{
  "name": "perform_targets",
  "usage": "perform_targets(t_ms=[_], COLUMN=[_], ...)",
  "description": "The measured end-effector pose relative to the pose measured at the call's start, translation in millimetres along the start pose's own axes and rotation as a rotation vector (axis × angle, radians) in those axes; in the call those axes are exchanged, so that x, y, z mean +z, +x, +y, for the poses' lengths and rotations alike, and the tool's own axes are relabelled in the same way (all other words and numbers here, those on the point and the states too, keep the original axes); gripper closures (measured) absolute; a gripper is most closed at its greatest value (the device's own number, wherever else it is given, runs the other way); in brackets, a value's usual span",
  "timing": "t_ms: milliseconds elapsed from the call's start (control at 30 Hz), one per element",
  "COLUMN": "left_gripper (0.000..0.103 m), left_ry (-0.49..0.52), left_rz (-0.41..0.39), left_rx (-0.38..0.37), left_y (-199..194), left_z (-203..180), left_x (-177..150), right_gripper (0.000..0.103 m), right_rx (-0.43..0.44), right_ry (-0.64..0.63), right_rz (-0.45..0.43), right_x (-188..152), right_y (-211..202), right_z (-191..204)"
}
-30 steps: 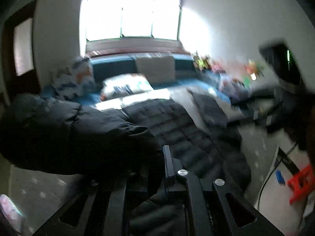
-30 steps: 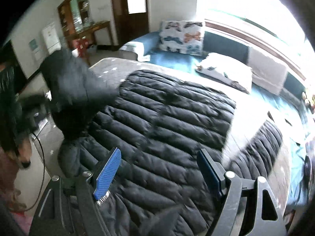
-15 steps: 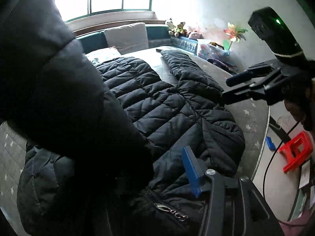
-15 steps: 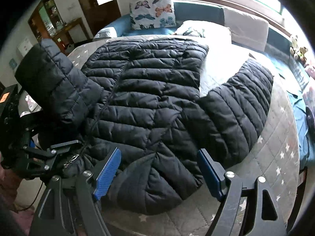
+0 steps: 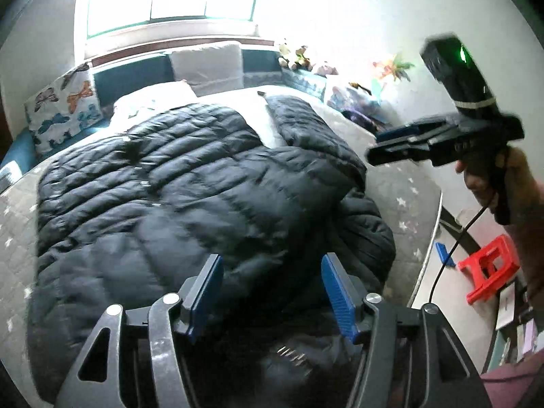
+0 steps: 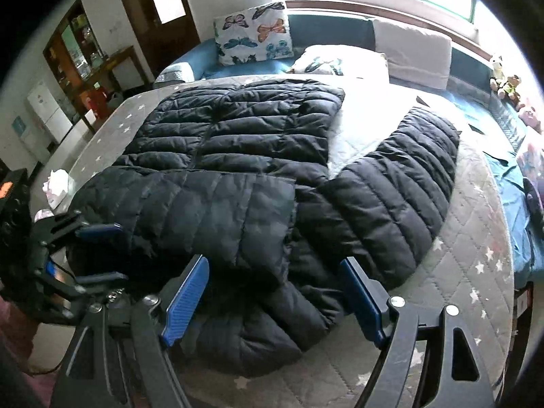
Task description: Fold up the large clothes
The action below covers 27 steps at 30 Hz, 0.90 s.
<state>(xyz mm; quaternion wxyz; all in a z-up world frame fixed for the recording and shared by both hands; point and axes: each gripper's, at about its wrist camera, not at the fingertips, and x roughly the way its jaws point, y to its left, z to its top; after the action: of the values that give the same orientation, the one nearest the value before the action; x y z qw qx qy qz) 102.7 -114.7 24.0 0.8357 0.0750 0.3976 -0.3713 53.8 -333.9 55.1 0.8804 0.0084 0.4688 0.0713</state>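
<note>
Right wrist view. A black quilted jacket (image 6: 238,156) lies spread on a star-patterned mattress (image 6: 476,272); one sleeve (image 6: 190,214) is folded across the body, the other sleeve (image 6: 401,183) extends toward 2 o'clock. The right gripper (image 6: 275,292), at 6 o'clock, hangs over the jacket's near edge, jaws wide apart and empty. The left gripper (image 6: 98,251), at 9 o'clock, has just been opening beside the folded sleeve. A butterfly pillow (image 6: 255,34) stands at 12 o'clock.
</note>
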Motion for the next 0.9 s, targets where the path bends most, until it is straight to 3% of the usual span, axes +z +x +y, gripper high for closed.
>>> perform_targets(t_ms=[133, 267, 433, 667, 767, 900], left_gripper=[0.036, 0.036, 0.036, 0.036, 0.036, 0.036], left_ry=[-0.111, -0.251, -0.377, -0.387, -0.384, -0.346], left_rz=[-0.038, -0.066, -0.026, 0.026, 0.042, 0.07], left_rx=[0.067, 0.197, 0.214, 0.18, 0.17, 0.226], left_y=[-40.7, -73.3, -73.7, -40.7, -27.2, -17.0], left_z=[50.6, 118.5, 174.2, 187.7, 189.3, 181.6], left_x=[-3.2, -9.7, -31.1, -65.0, -70.3, -70.2], right_gripper=[0.016, 0.016, 0.016, 0.016, 0.016, 0.016], right_rx=[0.015, 0.067, 0.125, 0.069, 0.109, 0.109], right_ry=[-0.017, -0.063, -0.117, -0.138, -0.118, -0.133], right_rz=[-0.028, -0.039, -0.007, 0.15, 0.143, 0.129], right_x=[7.3, 19.3, 27.8, 14.4, 7.5, 4.8], right_y=[-7.5, 4.3, 41.3, 122.2, 134.9, 129.1], right_z=[4.5, 23.7, 52.8, 57.3, 47.7, 47.6])
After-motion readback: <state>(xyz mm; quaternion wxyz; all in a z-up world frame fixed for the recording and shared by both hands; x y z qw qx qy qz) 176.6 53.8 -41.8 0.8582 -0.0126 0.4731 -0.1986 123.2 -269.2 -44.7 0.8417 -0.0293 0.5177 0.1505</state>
